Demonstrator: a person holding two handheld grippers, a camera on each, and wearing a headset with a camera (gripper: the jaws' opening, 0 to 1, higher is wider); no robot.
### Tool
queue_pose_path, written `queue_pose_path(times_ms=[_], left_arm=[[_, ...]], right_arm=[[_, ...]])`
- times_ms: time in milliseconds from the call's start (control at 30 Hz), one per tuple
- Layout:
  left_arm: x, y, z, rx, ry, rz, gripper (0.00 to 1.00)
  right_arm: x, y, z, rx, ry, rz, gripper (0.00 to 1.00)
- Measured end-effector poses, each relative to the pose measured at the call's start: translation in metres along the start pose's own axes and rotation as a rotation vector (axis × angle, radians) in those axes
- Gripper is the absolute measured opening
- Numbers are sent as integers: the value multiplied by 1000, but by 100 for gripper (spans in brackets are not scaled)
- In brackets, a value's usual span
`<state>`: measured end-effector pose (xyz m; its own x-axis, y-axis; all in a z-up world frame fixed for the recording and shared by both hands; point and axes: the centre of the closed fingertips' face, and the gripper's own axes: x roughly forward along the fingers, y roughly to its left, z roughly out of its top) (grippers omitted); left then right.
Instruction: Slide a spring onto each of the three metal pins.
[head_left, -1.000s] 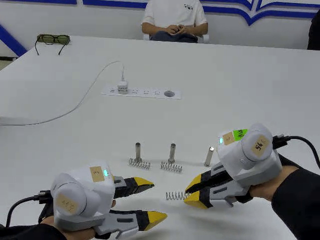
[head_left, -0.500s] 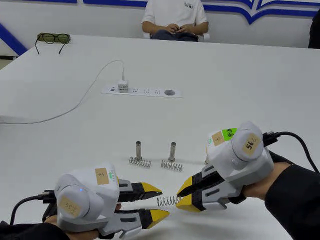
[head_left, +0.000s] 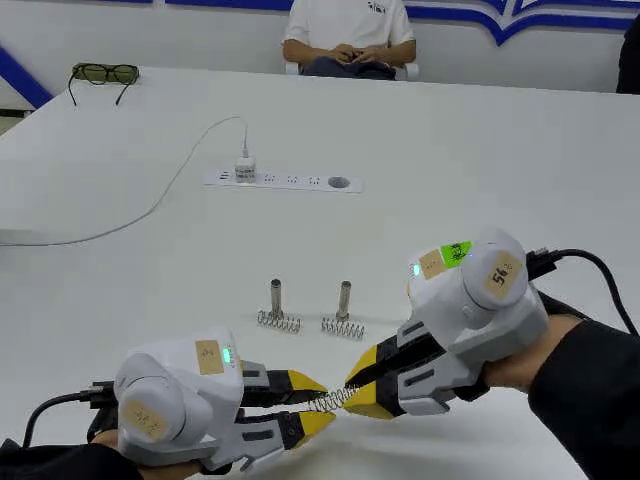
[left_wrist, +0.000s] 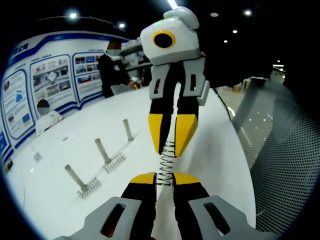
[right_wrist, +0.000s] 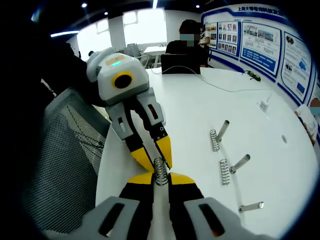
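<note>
Holding one end of the held spring (left_wrist: 166, 165), the left gripper (left_wrist: 165, 178) has its jaws drawn nearly together, with the coil pinched between the yellow tips. The right gripper (left_wrist: 171, 151) points straight back at it, tip to tip. Its jaws are narrowed onto the spring's other end in the same way. The spring bridges the short gap between the two pairs of tips and lies in line with both grippers. Cannot tell whether it touches the table (head_left: 500, 150).

In the left gripper view, the three metal pins stand in a row off to the left of the left gripper's jaws:
- The near pin (left_wrist: 74, 176) is closest to the left gripper.
- The middle pin (left_wrist: 102, 150) comes next.
- The far pin (left_wrist: 128, 130) is level with the right gripper's tips.

Two loose springs lie flat on the table. One (left_wrist: 90, 187) is against the foot of the near pin, the other (left_wrist: 116, 161) against the foot of the middle pin. In the head view, the near and middle pins stand upright just beyond the meeting tips.

Well beyond the pins is a white power strip (head_left: 283, 183) with a plug and a cable trailing off to the left. A pair of glasses (head_left: 105, 75) lies near the far left edge. A seated person (head_left: 348, 35) is at the far side of the table.
</note>
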<state>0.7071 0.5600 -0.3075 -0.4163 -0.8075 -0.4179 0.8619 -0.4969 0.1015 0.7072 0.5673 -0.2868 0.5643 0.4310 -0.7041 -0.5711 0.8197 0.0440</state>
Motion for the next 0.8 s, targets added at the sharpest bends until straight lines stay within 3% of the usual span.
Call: queue_pose_path(times_ms=[467, 800], left_arm=[[2, -1, 4, 0, -17, -2, 11], [1, 0, 5, -18, -26, 0, 11]], right_arm=[[2, 6, 29, -68, -25, -12, 12], [4, 3, 25, -94, 1, -32, 15]])
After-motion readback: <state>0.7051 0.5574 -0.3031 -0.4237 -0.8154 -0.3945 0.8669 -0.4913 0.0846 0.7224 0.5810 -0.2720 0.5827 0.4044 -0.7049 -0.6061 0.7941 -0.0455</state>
